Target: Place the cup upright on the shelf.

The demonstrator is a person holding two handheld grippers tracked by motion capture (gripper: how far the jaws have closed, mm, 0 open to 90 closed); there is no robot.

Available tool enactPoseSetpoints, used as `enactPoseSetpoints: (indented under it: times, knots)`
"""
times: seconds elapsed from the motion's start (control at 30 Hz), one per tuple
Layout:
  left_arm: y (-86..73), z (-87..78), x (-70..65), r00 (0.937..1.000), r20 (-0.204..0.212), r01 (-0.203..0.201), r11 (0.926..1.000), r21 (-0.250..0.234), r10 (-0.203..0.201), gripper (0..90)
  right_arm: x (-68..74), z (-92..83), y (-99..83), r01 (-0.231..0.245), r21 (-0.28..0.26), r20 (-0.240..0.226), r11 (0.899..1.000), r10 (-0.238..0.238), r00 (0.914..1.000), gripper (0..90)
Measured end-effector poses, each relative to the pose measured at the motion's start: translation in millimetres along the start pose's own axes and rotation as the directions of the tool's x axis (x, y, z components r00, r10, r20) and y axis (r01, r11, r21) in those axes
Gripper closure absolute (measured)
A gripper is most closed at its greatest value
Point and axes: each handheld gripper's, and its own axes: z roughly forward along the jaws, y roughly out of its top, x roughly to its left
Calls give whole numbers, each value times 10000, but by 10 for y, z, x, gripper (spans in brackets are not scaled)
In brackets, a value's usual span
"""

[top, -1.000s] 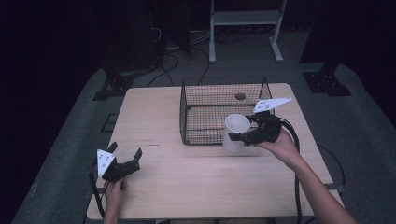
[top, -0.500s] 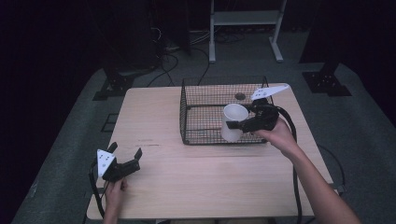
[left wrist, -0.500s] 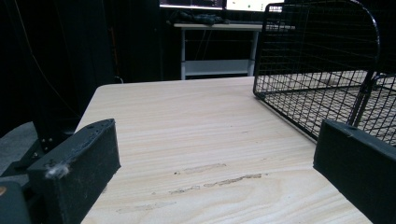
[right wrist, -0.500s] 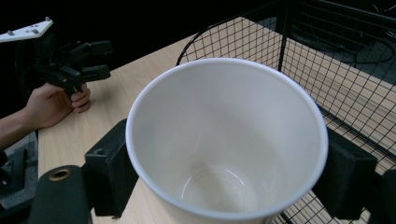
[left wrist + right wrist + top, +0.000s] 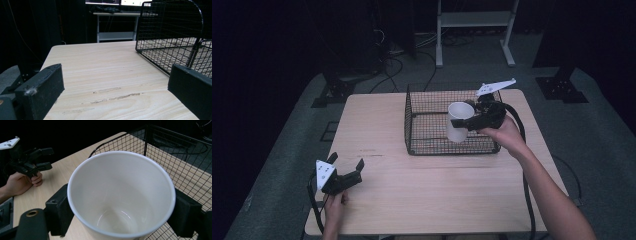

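We've got the white cup (image 5: 459,121) pinched in the right tool (image 5: 472,120), jaws pressed on opposite sides of the wall just below the rim, and it's hanging above the wire basket (image 5: 432,140), over its front right part. From the right gripper view the cup (image 5: 121,195) looks empty, glossy inside and rigid, so we'd guess ceramic or hard plastic: stiff, probably not very heavy with nothing in it, but slick, and likely to chip if it drops onto the basket wires. Squeezing across the outside like this seems fine to us as long as the pads sit square; a tilted grip on a smooth tapered wall could slide upward. The left tool (image 5: 343,179) sits with its jaws spread and holding nothing, low on the wooden surface (image 5: 377,125), well off to the left of the basket and nearer the person
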Motion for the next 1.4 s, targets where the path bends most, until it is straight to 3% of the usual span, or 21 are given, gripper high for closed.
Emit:
enactPoseSetpoints:
  times: [1.0, 1.4]
  knots:
    - [0, -2, 7, 10000, 51, 35, 10000, 6, -35, 0, -294, 302, 337, -221, 380, 502, 9990, 202, 9985, 192]
    - [0, -3, 11, 10000, 60, 76, 10000, 2, -76, 0, -501, 488, 269, -535, 604, 847, 9967, 483, 9952, 192]
